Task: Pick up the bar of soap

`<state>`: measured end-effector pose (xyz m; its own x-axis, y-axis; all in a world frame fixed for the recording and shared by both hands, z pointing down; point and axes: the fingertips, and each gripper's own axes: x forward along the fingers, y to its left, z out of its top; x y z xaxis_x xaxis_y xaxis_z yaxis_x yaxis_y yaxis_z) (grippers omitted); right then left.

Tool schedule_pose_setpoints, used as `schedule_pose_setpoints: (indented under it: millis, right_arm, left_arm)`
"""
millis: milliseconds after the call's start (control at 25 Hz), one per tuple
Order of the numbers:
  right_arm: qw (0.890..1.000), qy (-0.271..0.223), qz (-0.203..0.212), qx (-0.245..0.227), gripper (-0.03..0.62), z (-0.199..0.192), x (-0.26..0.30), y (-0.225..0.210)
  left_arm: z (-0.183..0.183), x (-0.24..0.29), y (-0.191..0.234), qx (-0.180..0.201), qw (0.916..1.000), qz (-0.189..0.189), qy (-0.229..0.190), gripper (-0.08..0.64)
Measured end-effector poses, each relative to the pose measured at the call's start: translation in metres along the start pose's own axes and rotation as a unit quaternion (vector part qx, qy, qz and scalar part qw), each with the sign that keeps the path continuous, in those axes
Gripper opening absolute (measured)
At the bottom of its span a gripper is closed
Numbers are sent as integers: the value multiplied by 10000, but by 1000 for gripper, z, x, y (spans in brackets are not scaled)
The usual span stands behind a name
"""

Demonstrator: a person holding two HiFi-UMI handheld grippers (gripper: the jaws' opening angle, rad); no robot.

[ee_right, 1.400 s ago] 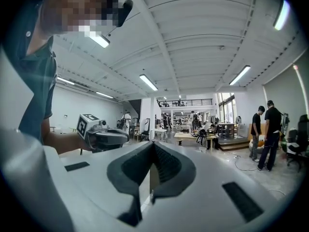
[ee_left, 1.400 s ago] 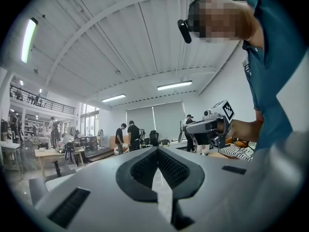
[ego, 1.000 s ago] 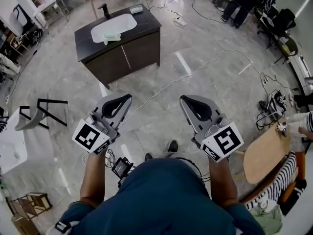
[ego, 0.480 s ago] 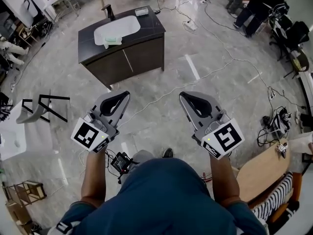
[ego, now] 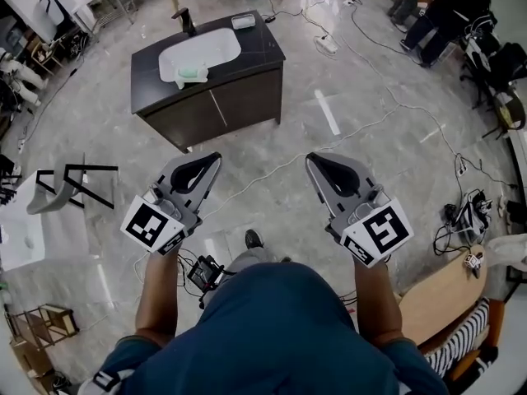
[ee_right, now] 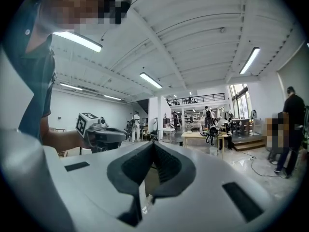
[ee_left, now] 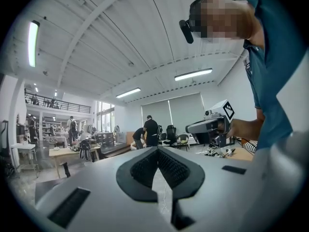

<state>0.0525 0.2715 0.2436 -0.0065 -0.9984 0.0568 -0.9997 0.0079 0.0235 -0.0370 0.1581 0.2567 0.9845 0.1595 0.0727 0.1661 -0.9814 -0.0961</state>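
Both sets of tongs are closed on nothing: left tongs (ego: 214,158) and right tongs (ego: 312,160) are held out level in front of me. What I take for the pale green bar of soap (ego: 191,73) sits on the front rim of the white oval basin (ego: 206,46) in the dark worktop (ego: 257,49), well ahead. I expect it to be light, hard and slick, perhaps wet, so I'd pinch gently across the narrow sides at mid-length. Compared with a second ago, the worktop looks a little nearer, and the tongs are unchanged.

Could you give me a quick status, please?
Left gripper, right gripper shut, empty. Soap too small to spot; sink cabinet ahead. Cable across floor between.
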Motion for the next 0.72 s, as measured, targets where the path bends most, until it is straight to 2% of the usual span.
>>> schedule_pose_setpoints:
  millis: [360,720]
  right_arm:
    - [9998,83,-135,-101,14,8,76,-23]
    - [9998,160,-13,-137,15,8,133,-47]
  left_arm:
    - [-2,15,75,-41,9996,-223,-170,2]
    - [-17,27,133,-166,9997,-70,-140,2]
